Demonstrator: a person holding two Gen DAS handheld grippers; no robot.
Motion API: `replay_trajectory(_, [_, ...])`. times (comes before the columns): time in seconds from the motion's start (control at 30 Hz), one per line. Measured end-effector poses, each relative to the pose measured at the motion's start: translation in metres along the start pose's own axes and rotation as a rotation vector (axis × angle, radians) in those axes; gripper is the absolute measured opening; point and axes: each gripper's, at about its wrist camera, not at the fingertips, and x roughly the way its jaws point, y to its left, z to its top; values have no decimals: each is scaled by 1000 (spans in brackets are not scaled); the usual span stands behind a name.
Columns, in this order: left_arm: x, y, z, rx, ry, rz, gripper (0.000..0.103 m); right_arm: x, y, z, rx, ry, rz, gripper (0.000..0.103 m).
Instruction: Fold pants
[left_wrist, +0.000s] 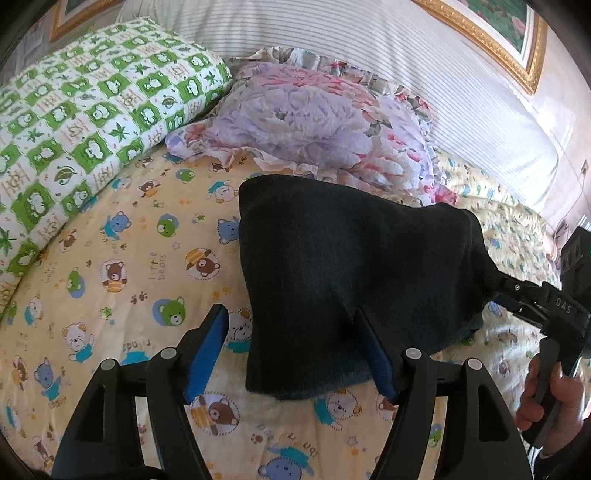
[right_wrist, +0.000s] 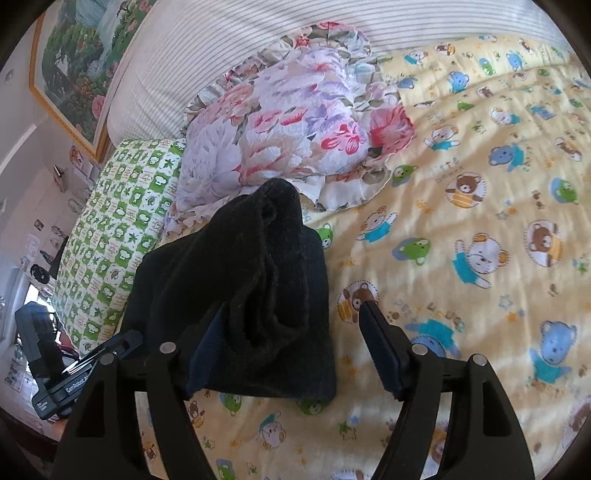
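- Here, in the left wrist view, the folded dark pants (left_wrist: 351, 273) lie on the bear-print quilt (left_wrist: 122, 266), just below the floral pillow (left_wrist: 306, 122) — the left gripper (left_wrist: 295, 332) spread wide, its right finger against the cloth.
- In the right wrist view, the right gripper (right_wrist: 291, 332) gapes too — pants (right_wrist: 258, 295) draped against its left finger, nothing clamped.

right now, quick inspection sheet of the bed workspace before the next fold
surface: yellow bear-print bedspread, lightly rumpled
job's things: dark pants in a folded bundle on the bedspread, one end bunched and raised
clutter: floral pillow and green checked pillow just behind the pants
grippers: left gripper open, straddling the pants' near edge; right gripper open, cloth draped over one finger
cables: nothing seen
surroundings: striped headboard, framed painting on the wall
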Motion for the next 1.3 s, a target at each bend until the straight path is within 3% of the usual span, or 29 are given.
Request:
replay_trajectory(0.27, [-18,-2,-8,30,-22,28,75,-15,20,-11,-71,-14,-11,83])
replay_trajectory(0.57, [-38,0,-18,59,-49,66,79,-24,68,-33,-278,-15,4,85])
replay_trajectory(1.07, [-62,2,-39,106,-73,121,81,-29,105,-65,-507,-22,-24,93])
replay_trajectory(1.3, [-71,6,-47,137,-91,161,82,-24,112,-69,-546,-1,-28,95])
